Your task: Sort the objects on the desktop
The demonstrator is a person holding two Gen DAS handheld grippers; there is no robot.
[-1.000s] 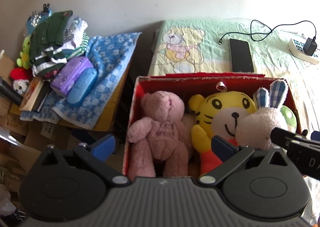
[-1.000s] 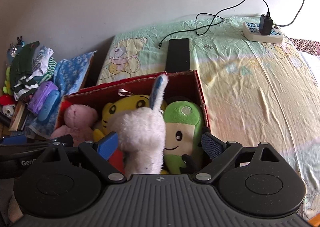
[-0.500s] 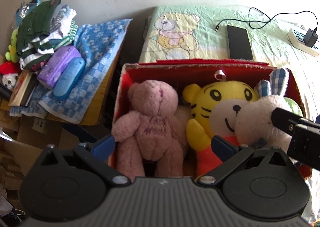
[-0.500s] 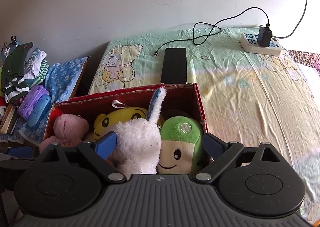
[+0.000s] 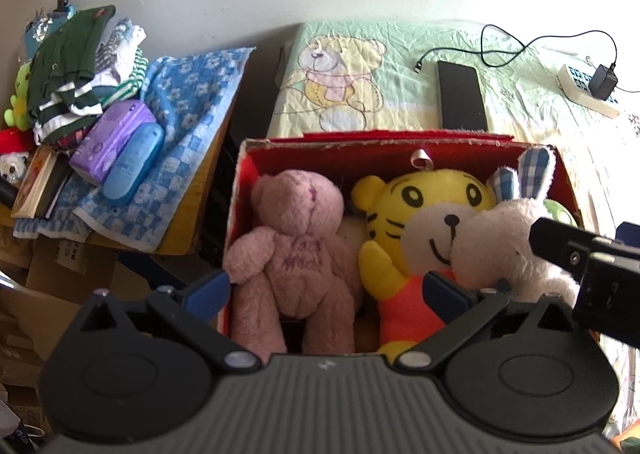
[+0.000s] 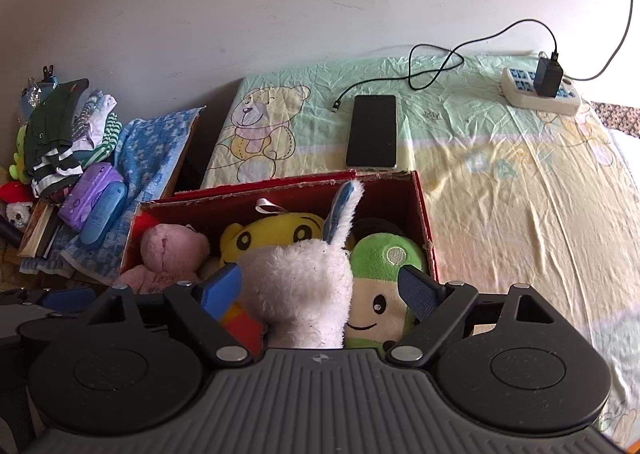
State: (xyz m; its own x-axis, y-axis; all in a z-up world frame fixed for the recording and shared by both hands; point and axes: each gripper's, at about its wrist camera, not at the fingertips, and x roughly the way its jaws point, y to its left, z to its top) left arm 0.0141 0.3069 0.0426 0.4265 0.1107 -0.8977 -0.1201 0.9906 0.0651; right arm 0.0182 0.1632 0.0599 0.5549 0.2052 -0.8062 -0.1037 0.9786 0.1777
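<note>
A red box [image 5: 384, 142] [image 6: 424, 214] stands on the bed and holds a pink bear [image 5: 296, 230] [image 6: 168, 250], a yellow tiger [image 5: 424, 206] [image 6: 276, 232], a white rabbit [image 5: 504, 250] [image 6: 300, 286] and a green plush [image 6: 384, 286]. My left gripper [image 5: 326, 290] is open and empty above the bear and the tiger. My right gripper [image 6: 320, 288] is open and empty above the rabbit and the green plush. The right gripper's body shows at the right edge of the left wrist view [image 5: 588, 266].
A black phone [image 6: 372, 130] with a charging cable [image 6: 436, 66] and a white power strip [image 6: 540, 90] lie on the bear-print sheet [image 6: 520, 194] behind the box. To the left, a blue checked towel [image 5: 188, 126] carries clothes [image 5: 76, 66], a purple pack [image 5: 112, 138], a blue case [image 5: 134, 160] and books [image 5: 36, 186].
Both grippers have drawn back and up from the box, so more of the bed shows. The toys have not moved and both grippers stay open.
</note>
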